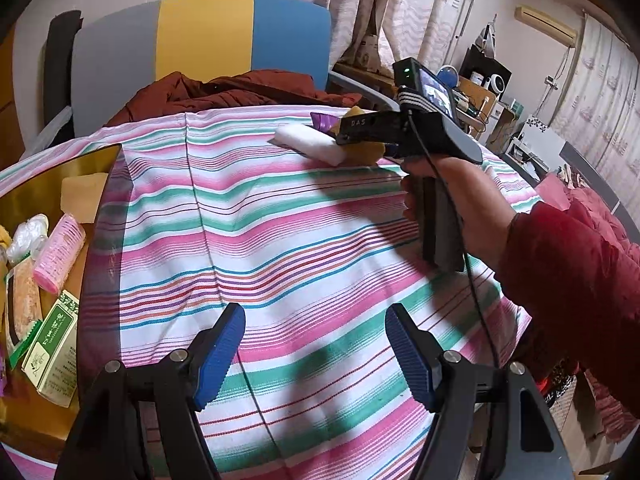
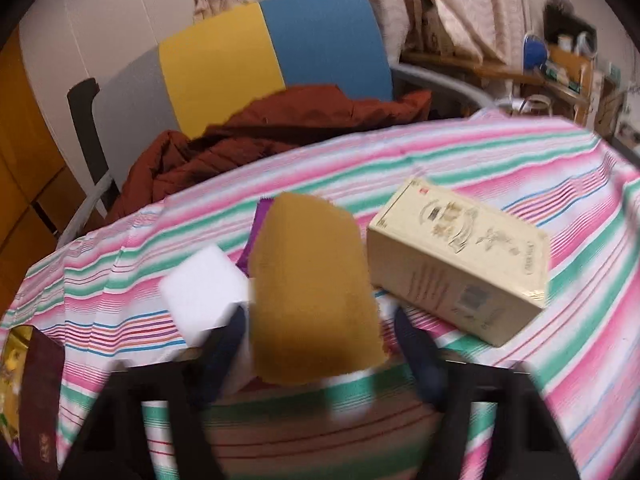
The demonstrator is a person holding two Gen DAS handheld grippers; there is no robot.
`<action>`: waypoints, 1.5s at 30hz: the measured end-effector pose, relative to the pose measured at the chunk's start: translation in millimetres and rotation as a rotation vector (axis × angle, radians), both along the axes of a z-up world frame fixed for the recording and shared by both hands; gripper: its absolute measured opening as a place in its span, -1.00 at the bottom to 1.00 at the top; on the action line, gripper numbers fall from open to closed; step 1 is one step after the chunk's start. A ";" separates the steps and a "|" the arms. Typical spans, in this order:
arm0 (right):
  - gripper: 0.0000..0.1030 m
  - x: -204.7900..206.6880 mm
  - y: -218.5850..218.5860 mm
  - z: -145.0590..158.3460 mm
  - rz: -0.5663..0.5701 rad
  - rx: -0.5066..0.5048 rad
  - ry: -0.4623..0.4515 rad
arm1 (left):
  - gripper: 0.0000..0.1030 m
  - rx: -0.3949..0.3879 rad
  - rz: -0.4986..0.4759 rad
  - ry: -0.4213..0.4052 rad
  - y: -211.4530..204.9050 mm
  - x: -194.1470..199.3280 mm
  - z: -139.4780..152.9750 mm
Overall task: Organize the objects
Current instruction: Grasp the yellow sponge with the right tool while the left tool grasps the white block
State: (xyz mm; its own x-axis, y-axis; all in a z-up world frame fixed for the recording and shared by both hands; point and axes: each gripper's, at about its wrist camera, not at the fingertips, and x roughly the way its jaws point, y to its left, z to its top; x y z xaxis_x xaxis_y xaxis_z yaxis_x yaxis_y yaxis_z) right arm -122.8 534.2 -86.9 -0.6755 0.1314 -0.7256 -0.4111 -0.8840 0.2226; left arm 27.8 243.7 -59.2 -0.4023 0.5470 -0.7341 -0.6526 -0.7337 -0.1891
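Yellow sponge (image 2: 312, 292) sits between the right gripper's (image 2: 320, 344) spread fingers, grip uncertain; left gripper (image 1: 316, 356) gapes empty; sorting partly done.

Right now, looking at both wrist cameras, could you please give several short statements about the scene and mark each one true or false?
1. The left gripper is open and holds nothing. True.
2. The yellow sponge lies between the fingers of the right gripper. True.
3. The white foam block lies to the right of the sponge. False: it is on the left.
4. The cream box stands upright. False: it lies on its side on the striped cloth.
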 end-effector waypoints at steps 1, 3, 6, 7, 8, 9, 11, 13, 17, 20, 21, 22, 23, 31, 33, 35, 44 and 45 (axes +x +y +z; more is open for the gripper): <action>0.04 0.1 -0.1 -0.5 0.011 -0.019 0.011 | 0.43 0.002 0.001 -0.003 0.6 -0.6 -0.4; 0.02 2.9 -7.5 1.9 0.045 0.010 0.010 | 0.43 0.004 0.001 -0.003 2.0 -1.7 -0.6; 0.01 15.1 -22.2 4.3 0.148 -0.011 0.028 | 0.43 0.008 0.004 0.002 6.1 -6.0 1.2; 0.01 20.1 -24.6 4.9 0.168 -0.023 0.034 | 0.43 0.011 0.006 0.003 7.5 -7.7 2.1; 0.01 26.7 -27.9 5.0 0.187 -0.038 0.042 | 0.43 0.013 0.008 0.002 8.8 -9.9 3.0; 0.02 36.3 -30.3 4.6 0.199 -0.058 0.052 | 0.43 0.015 0.012 0.002 10.2 -12.4 3.9; 0.02 49.7 -30.0 3.6 0.178 -0.064 0.060 | 0.43 0.018 0.024 0.004 13.8 -18.5 5.8; 0.02 65.4 -24.1 4.5 0.108 -0.038 0.067 | 0.43 0.016 0.045 0.021 20.8 -27.2 9.2; 0.02 86.6 -10.0 7.3 -0.033 0.013 0.083 | 0.45 0.023 0.069 0.036 42.6 -49.4 14.4; 0.02 94.3 -4.0 2.3 -0.083 0.011 0.087 | 0.46 0.017 0.085 0.035 66.8 -72.0 14.2; 0.02 96.0 -3.7 1.0 -0.093 0.014 0.089 | 0.46 0.018 0.089 0.029 74.8 -80.2 13.4; 0.02 96.8 -3.1 0.5 -0.099 0.012 0.093 | 0.46 0.014 0.097 0.020 86.4 -90.8 12.1; 0.02 97.4 0.3 0.4 -0.103 0.006 0.095 | 0.47 0.010 0.100 0.017 92.2 -95.8 11.2; 0.03 105.9 12.8 -7.6 -0.165 -0.051 0.113 | 0.60 -0.045 0.116 -0.034 155.4 -147.4 -2.9; 0.03 105.2 12.8 -8.6 -0.166 -0.053 0.111 | 0.60 -0.108 0.101 0.019 167.9 -148.9 -8.1; 0.03 103.6 11.5 -8.7 -0.166 -0.049 0.110 | 0.60 -0.182 0.088 0.062 176.7 -151.3 -18.8; 0.03 103.7 11.6 -9.9 -0.168 -0.046 0.115 | 0.60 -0.089 0.073 0.042 155.2 -154.5 -31.7; 0.03 103.0 11.6 -10.1 -0.168 -0.044 0.115 | 0.60 -0.090 0.069 0.047 154.8 -153.4 -32.0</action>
